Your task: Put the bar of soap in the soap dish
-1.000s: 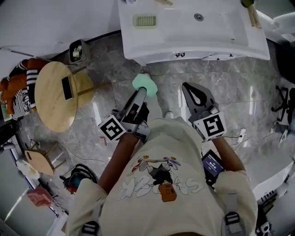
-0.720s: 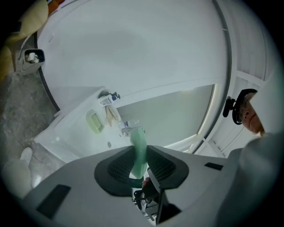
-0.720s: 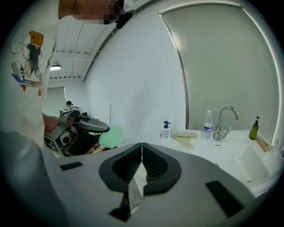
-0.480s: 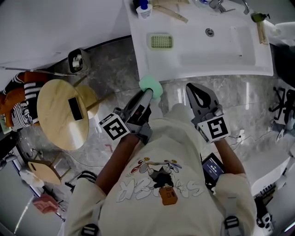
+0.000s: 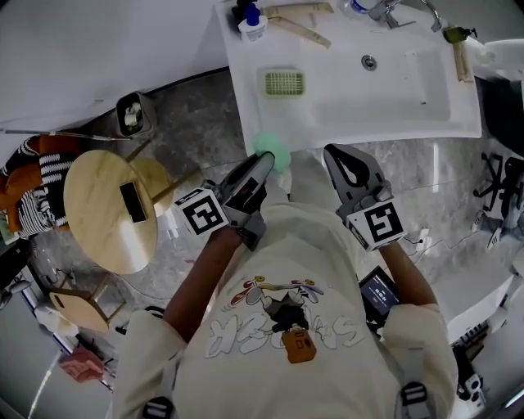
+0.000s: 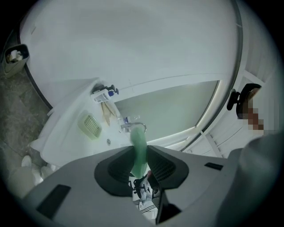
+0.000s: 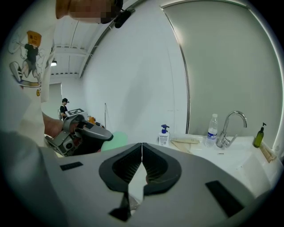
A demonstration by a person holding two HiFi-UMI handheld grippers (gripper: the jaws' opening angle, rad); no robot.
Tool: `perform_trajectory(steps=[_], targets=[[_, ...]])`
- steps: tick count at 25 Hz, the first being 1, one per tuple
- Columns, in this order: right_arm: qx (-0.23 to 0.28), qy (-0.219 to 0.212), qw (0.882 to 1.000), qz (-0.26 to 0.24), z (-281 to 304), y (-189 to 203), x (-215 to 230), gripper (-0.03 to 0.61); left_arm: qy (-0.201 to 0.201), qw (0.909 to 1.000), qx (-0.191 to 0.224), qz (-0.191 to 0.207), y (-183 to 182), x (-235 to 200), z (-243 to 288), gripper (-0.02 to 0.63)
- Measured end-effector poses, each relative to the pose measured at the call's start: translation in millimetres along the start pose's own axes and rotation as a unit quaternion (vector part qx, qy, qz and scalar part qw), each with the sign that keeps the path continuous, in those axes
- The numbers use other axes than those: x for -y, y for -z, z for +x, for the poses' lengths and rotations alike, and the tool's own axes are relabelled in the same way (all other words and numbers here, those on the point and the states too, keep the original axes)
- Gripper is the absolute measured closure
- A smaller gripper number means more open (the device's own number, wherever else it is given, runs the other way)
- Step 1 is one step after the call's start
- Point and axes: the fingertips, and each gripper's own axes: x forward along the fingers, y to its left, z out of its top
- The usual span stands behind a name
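Head view: the left gripper (image 5: pixel 262 162) holds the green bar of soap (image 5: pixel 272 149) just short of the washbasin's (image 5: pixel 352 102) front edge. The soap dish (image 5: pixel 283 83) near its left edge is empty.
Left gripper view: the jaws clamp the soap edge-on.
Right gripper view: the right gripper (image 7: pixel 142 148) is closed on nothing.
The soap is not yet placed.

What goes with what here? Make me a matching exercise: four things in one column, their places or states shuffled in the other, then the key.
Column one
1. bar of soap
2. soap dish
3. right gripper
4. pump bottle

Column two
A. shut, nothing between the jaws
B. at the far left corner of the sink
C. clamped in the left gripper, in front of the sink
D. empty, on the sink top left of the basin

Pairs: 1-C, 2-D, 3-A, 4-B
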Motion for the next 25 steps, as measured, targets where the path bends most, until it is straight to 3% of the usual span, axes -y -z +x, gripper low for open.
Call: perform_trajectory(steps=[4,10,25], targets=[[0.005,-0.010,1.000,0.002,4,-2,13,0.571,-0.003,1.0000,0.005,-0.006,-5,-5,15,0.508],[0.007,-0.038,0.999,0.000,9,-11,31,0.571,0.016,0.9976,0.042,-0.053,-17,-9,46,0.508],[0.005,-0.064,0.998,-0.004,27,-6,79,0.571,0.001,0.9963,0.059,-0.063,-39,-45,105,0.508]])
